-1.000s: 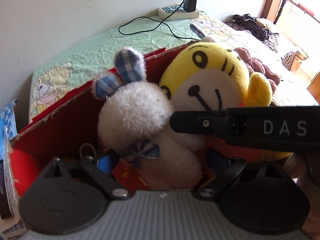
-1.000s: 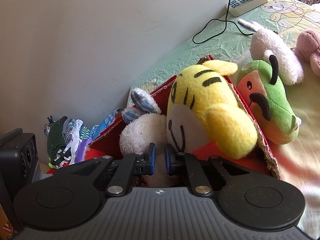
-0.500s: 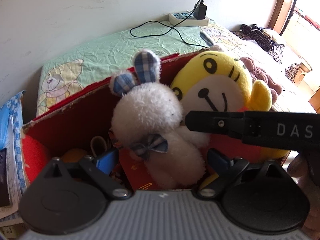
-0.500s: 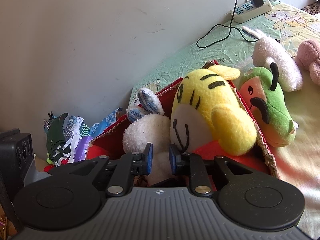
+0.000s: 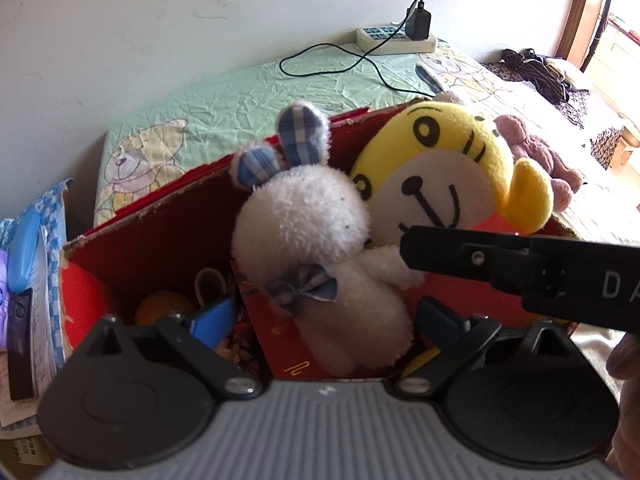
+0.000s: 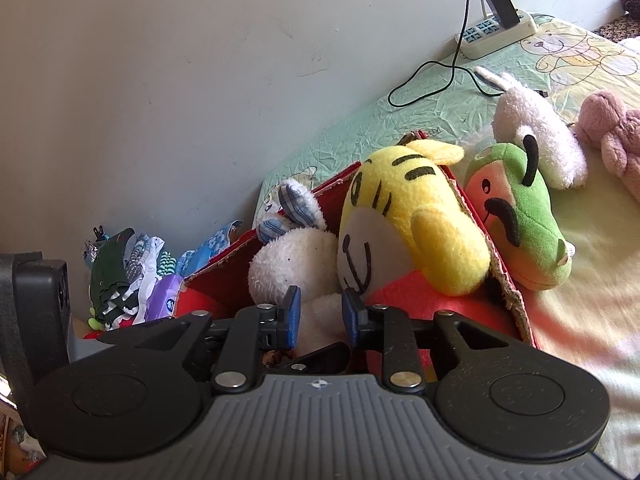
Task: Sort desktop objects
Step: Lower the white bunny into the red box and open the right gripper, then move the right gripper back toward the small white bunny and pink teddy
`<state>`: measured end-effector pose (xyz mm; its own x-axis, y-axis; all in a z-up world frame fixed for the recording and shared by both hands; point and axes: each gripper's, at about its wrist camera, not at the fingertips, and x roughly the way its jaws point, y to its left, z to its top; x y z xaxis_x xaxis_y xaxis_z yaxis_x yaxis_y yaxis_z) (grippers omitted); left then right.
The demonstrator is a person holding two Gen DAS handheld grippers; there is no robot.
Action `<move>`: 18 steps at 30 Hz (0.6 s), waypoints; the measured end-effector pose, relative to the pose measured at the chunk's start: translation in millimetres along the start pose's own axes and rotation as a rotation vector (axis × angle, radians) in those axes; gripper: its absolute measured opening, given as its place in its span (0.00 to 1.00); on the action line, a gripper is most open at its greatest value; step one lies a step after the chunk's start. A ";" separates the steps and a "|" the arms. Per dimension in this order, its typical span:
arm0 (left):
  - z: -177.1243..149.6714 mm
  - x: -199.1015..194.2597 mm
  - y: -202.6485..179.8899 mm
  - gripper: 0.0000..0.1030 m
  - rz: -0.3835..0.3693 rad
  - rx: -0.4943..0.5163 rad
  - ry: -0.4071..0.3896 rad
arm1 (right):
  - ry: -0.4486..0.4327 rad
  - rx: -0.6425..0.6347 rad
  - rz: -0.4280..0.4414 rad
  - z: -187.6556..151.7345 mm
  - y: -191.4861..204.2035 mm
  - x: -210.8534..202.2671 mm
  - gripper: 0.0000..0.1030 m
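A white bunny plush (image 5: 304, 232) with blue checked ears stands in a red cardboard box (image 5: 152, 232), pressed against a yellow tiger plush (image 5: 440, 168). My left gripper (image 5: 326, 316) is open, its blue pads on either side of the bunny's lower body. My right gripper (image 6: 321, 314) is partly open, with the bunny's (image 6: 288, 264) white fluff in the narrow gap. Its black finger (image 5: 480, 258) crosses the left wrist view and ends at the bunny's arm. The tiger (image 6: 404, 216) leans on the box's right rim (image 6: 508, 292).
A green frog-like plush (image 6: 516, 216), a white plush (image 6: 536, 128) and a pink plush (image 6: 612, 128) lie on the bed right of the box. A power strip (image 5: 396, 38) and black cable sit by the wall. Clothes (image 6: 120, 276) and a black speaker (image 6: 36, 300) crowd the left.
My right gripper's fingers have spread apart from almost shut to a wider gap. The left gripper has shifted slightly, so the box and toys sit further right in its view.
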<state>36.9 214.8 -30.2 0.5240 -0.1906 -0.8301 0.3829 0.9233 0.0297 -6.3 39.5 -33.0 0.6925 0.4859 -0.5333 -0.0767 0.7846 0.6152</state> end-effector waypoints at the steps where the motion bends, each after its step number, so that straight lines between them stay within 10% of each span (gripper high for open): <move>1: -0.7 -0.3 -1.3 0.95 0.002 0.003 0.000 | -0.003 -0.003 -0.002 -0.8 -0.2 -1.7 0.26; 18: -11.6 -5.3 -12.3 0.95 0.044 -0.013 -0.003 | -0.058 -0.063 -0.014 -12.4 3.0 -16.2 0.27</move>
<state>20.6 208.2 -32.6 0.5426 -0.1510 -0.8263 0.3496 0.9351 0.0587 -26.6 38.7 -29.8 0.7342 0.4528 -0.5059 -0.1101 0.8147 0.5693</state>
